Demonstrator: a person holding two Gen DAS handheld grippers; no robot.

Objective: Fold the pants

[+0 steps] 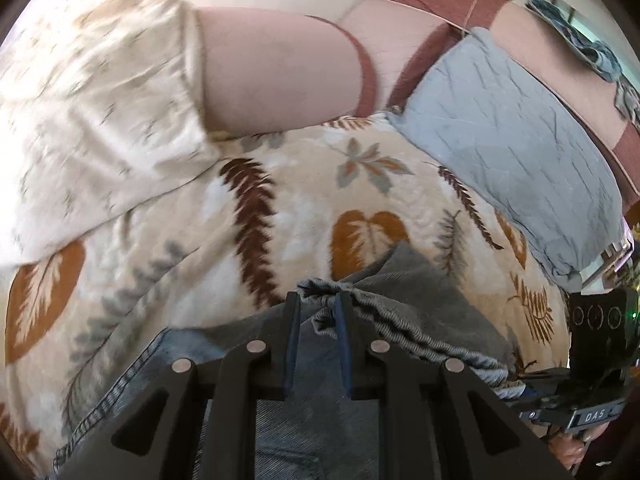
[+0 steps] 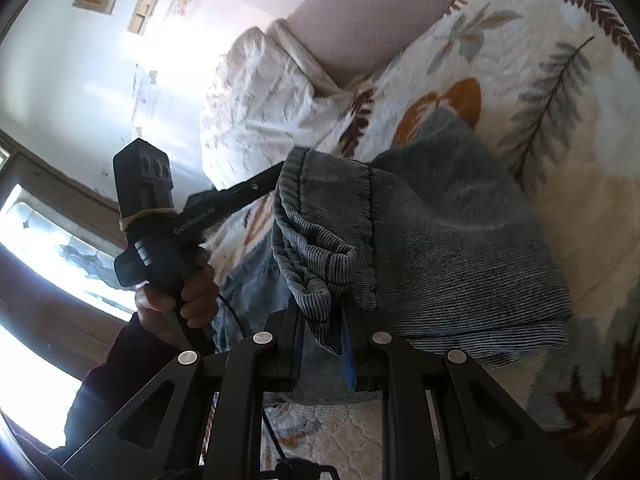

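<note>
So the grey pants (image 2: 440, 248) are bunched over a leaf-print blanket (image 1: 280, 208) on the bed, elastic waistband (image 2: 320, 256) lifted. Left gripper (image 1: 318, 320) is pinched on the waistband's edge, right gripper (image 2: 322, 320) clamped on it too. Looks like mid-fold, carrying that end across. Next it'll need lining up edges before letting go, I'd guess.

The pants (image 2: 440, 248) are grey ribbed cloth with a rough, matt, washed look, lying over smoother blue denim (image 1: 132, 380) at lower left. The blanket (image 1: 280, 208) in mid frame is soft, fuzzy leaf-print fabric; the pillow (image 1: 508, 152) at upper right is matt quilted cloth. Both grippers (image 1: 318, 316) (image 2: 324, 320) are matt black plastic with shiny metal pins.
</note>
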